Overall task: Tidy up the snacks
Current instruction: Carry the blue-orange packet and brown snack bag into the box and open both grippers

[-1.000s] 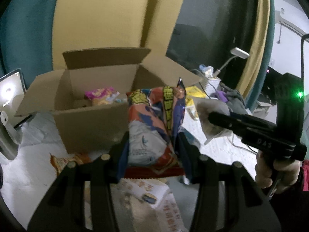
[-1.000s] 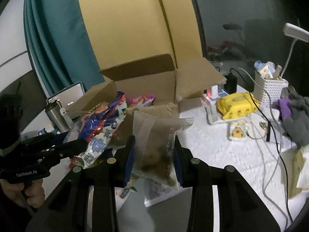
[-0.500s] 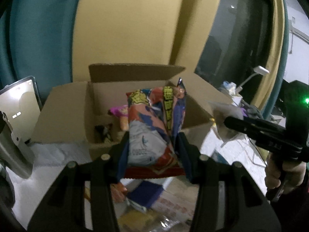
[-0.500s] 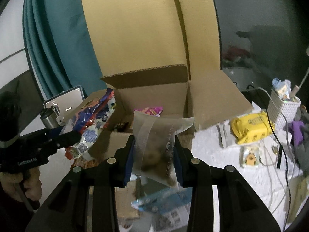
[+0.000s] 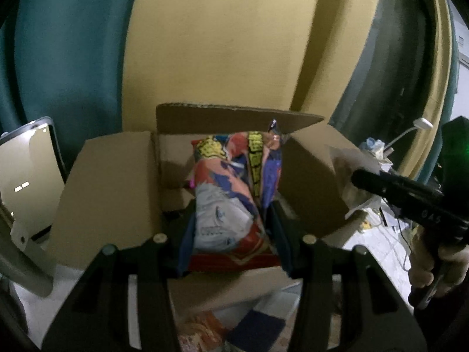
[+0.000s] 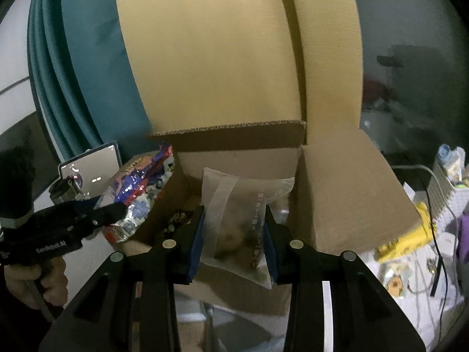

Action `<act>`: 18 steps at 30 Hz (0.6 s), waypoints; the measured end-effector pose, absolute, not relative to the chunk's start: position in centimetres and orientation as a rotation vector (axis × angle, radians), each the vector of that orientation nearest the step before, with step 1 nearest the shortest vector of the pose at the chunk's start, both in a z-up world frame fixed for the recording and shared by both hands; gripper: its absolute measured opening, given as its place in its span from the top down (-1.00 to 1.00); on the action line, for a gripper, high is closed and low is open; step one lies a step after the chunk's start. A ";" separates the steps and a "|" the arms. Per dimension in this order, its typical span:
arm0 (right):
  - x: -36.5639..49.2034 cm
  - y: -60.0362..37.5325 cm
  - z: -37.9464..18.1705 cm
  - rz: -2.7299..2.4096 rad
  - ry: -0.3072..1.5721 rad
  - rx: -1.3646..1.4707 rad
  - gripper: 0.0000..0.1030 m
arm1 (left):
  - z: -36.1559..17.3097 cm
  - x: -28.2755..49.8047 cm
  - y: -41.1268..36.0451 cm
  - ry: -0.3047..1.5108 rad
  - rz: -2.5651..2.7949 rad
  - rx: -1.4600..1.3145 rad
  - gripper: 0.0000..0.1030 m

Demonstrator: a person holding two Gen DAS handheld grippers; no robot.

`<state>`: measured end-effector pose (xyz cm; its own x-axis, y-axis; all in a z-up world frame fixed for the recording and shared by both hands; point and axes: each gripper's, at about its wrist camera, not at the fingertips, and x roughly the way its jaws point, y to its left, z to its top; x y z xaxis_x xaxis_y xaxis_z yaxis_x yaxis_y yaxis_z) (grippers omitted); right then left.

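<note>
Now left gripper [image 5: 231, 220] clamped on chip bag [image 5: 234, 187], right gripper [image 6: 233, 234] on clear pouch [image 6: 243, 220], both above box [image 6: 346, 193]. Risk: simultaneous release, bags colliding, snagging flap, spilling onto tabletop.

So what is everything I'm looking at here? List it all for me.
cardboard box: one, brown, flaps open, in front of both grippers
colourful snack bag: one, orange, blue and white, clamped upright over the box
clear snack pouch: one, frosted with dark contents, held over the box
curtain: one, teal and mustard, behind the box
tablet: one, lit screen, left of the box
yellow packet: one, on the table right of the box
white basket: one, far right
left hand-held gripper: one, black, shut on the colourful bag
right hand-held gripper: one, black, shut on the pouch
</note>
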<state>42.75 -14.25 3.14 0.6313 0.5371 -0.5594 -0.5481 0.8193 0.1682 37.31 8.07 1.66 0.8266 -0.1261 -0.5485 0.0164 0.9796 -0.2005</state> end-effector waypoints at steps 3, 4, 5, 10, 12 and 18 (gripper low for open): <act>44.1 -13.2 3.0 0.634 0.647 -0.018 0.25 | 1.5 38.2 8.6 0.596 -0.082 -0.212 0.03; 44.5 -12.8 2.9 0.639 0.651 -0.024 0.25 | 1.4 38.5 8.7 0.597 -0.090 -0.224 0.02; 44.8 -12.3 2.9 0.643 0.654 -0.031 0.25 | 1.4 38.7 8.8 0.598 -0.092 -0.231 0.00; 46.1 -10.5 2.5 0.657 0.678 -0.048 0.23 | 0.8 39.4 9.5 0.614 -0.068 -0.244 -0.11; 46.3 -10.2 2.3 0.661 0.682 -0.050 0.21 | 0.8 39.2 9.8 0.610 -0.069 -0.257 -0.40; 45.7 -10.2 2.0 0.650 0.694 -0.050 0.14 | 1.0 37.8 9.9 0.599 -0.064 -0.259 -0.45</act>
<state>45.70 -10.21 2.03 0.5812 0.5402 -0.6086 -0.5720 0.8032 0.1665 37.81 9.86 0.99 0.8252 -0.1342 -0.5487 -0.0155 0.9656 -0.2595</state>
